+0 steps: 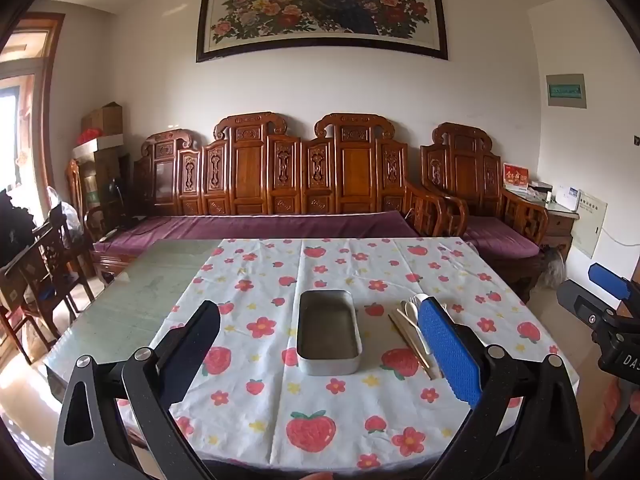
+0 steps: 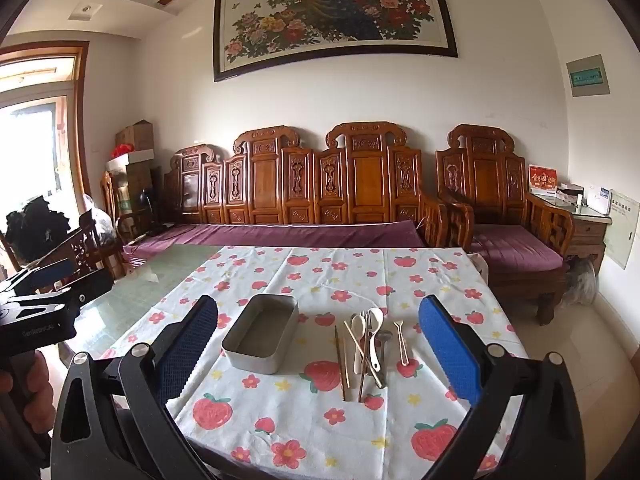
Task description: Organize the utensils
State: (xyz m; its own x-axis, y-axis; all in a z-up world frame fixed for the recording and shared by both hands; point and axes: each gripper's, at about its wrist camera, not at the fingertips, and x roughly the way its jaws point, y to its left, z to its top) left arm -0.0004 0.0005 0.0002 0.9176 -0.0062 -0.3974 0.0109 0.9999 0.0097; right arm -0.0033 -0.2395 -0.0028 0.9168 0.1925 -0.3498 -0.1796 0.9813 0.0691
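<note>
An empty metal box sits on the strawberry tablecloth. To its right lies a pile of utensils: white spoons, a fork, chopsticks and a small pale fork apart on the right. In the left wrist view the utensils are partly hidden behind a blue pad. My left gripper is open and empty above the box. My right gripper is open and empty, held over the box and the pile. The right gripper shows at the left view's edge.
The cloth covers the right part of a glass-topped table. A carved wooden sofa with purple cushions stands behind the table, an armchair at the right, wooden chairs at the left.
</note>
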